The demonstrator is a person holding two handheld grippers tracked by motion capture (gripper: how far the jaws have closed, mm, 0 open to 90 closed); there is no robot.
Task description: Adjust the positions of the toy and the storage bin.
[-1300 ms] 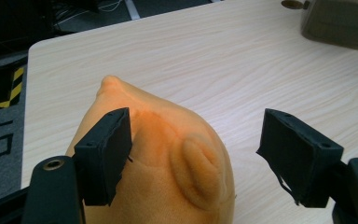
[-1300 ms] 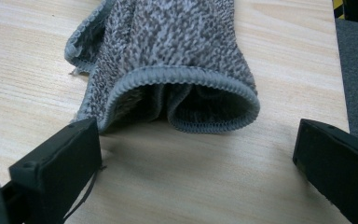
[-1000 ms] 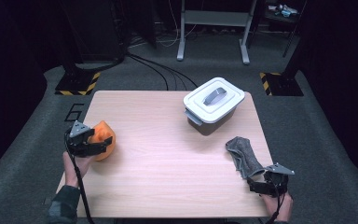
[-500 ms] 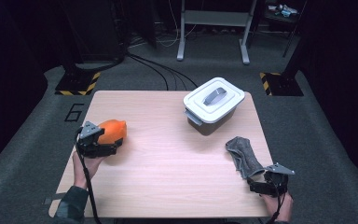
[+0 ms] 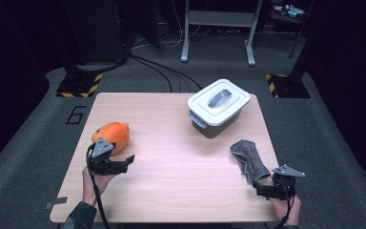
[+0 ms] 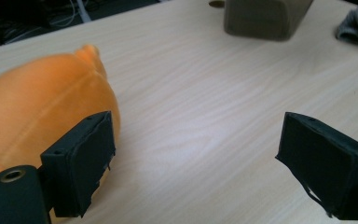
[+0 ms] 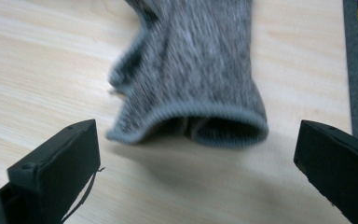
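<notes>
Now the left hand-held gripper [image 5: 124, 162] has just spread its jaws, leaving the orange toy [image 5: 111, 136] on the table [image 5: 171, 171], well left of the lidded box [image 5: 218, 103]; probably released. The right hand-held gripper [image 5: 261, 190] gapes before the grey sock [image 5: 249, 159].

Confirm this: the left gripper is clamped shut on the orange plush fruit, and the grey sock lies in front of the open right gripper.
Not quite. The left gripper is open, not clamped: in the left gripper view its jaws stand wide apart over bare table, having just been opening, and the orange plush fruit lies outside the left jaw. The grey sock does lie in front of the open right gripper.
</notes>
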